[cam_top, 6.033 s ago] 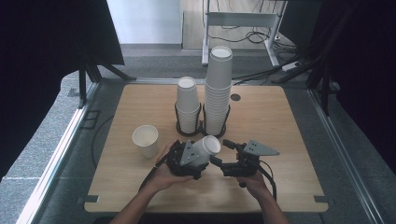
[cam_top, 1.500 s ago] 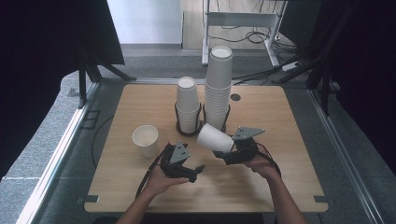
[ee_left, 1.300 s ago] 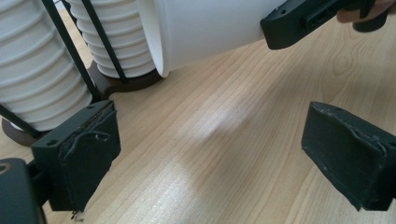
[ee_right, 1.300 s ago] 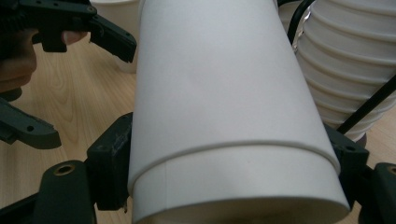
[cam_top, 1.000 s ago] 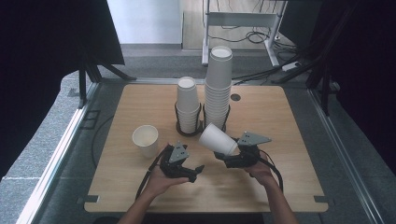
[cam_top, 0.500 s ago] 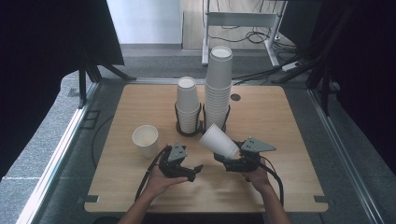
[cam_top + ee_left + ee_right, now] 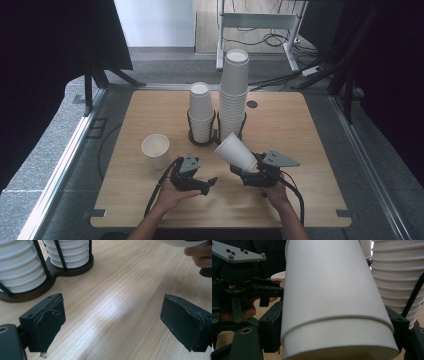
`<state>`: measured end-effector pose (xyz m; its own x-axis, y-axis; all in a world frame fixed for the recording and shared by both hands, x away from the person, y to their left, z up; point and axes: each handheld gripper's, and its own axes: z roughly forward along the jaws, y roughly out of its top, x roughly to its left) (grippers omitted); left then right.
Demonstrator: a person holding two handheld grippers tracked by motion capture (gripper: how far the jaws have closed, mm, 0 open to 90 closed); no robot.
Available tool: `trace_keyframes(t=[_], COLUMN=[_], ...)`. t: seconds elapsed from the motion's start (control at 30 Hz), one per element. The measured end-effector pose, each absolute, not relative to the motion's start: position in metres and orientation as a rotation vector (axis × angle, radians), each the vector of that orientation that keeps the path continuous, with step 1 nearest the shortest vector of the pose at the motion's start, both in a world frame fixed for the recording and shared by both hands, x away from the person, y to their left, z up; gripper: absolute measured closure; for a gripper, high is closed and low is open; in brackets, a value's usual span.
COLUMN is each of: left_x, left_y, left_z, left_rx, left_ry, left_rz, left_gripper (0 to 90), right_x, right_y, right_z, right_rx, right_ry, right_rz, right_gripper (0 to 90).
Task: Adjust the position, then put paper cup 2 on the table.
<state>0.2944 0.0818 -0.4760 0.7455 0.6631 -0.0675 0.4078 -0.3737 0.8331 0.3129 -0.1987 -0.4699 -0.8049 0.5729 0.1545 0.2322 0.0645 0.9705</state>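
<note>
My right gripper (image 7: 248,169) is shut on the base end of a white paper cup (image 7: 234,150), held tilted above the table with its mouth up and to the left. In the right gripper view the cup (image 7: 332,302) sits between both jaws of the right gripper (image 7: 334,326). My left gripper (image 7: 209,182) rests low near the front of the table, left of the cup. Its jaws stand wide open over bare wood in the left gripper view (image 7: 112,322). The left gripper (image 7: 244,285) also appears beyond the cup.
A dark two-ring holder (image 7: 202,141) at mid-table carries a short cup stack (image 7: 201,111) and a tall cup stack (image 7: 234,90). One loose cup (image 7: 156,150) stands upright to the left. The wooden table (image 7: 310,130) has free room on the right.
Six seconds ago both grippers met at the cup. Now the right gripper alone holds it, raised and tilted. Over the last second it drifted slightly right and toward the front edge.
</note>
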Motion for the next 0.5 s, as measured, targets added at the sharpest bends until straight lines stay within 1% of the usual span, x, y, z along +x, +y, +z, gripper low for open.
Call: trace_keyframes(t=[0.33,0.5], left_x=[0.2952,0.2966], left_y=[0.0852,0.0889], left_z=[-0.4763,-0.474], left_rx=[1.989,1.95], left_ry=[0.835,0.851], left_rz=[0.326,0.29], left_gripper=[6.1,6.1], right_x=[0.3106,0.3102], right_y=[-0.1981,-0.1983], right_z=[-0.4701,-0.4698], right_rx=[0.797,0.792], right_ry=[2.052,2.039], right_rz=[1.835,1.846], right_gripper=[21.8,21.8])
